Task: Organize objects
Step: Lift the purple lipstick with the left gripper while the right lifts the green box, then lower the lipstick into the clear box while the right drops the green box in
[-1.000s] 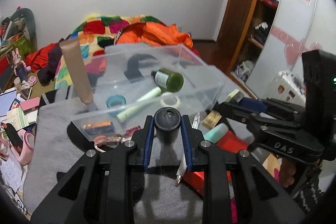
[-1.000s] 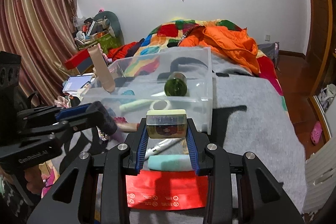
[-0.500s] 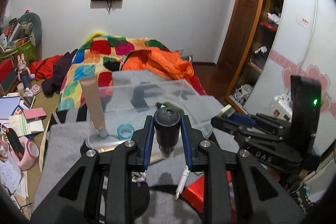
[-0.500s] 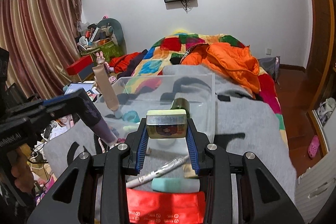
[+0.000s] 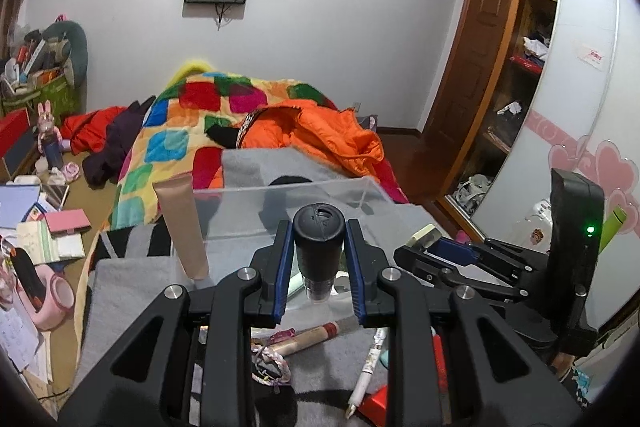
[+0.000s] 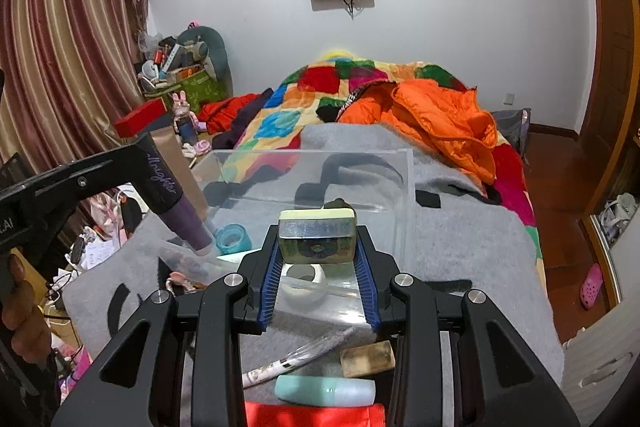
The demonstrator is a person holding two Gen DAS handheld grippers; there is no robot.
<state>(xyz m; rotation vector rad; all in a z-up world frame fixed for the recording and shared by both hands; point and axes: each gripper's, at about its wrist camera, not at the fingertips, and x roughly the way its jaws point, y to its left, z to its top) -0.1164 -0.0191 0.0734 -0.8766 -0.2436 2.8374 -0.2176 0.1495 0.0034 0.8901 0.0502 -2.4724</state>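
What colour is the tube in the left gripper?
Black tube with a purple end; the right wrist view shows it best.

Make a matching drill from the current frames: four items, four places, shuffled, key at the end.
Items
1. dark bottle
2. small tin
3. beige tube
4. mint tube

Places
A. lying on the grey blanket, outside the clear box
B. clamped in the right gripper
C. standing on its cap in the clear box
D. clamped in the left gripper

Pairs: 1-D, 2-B, 3-C, 4-A
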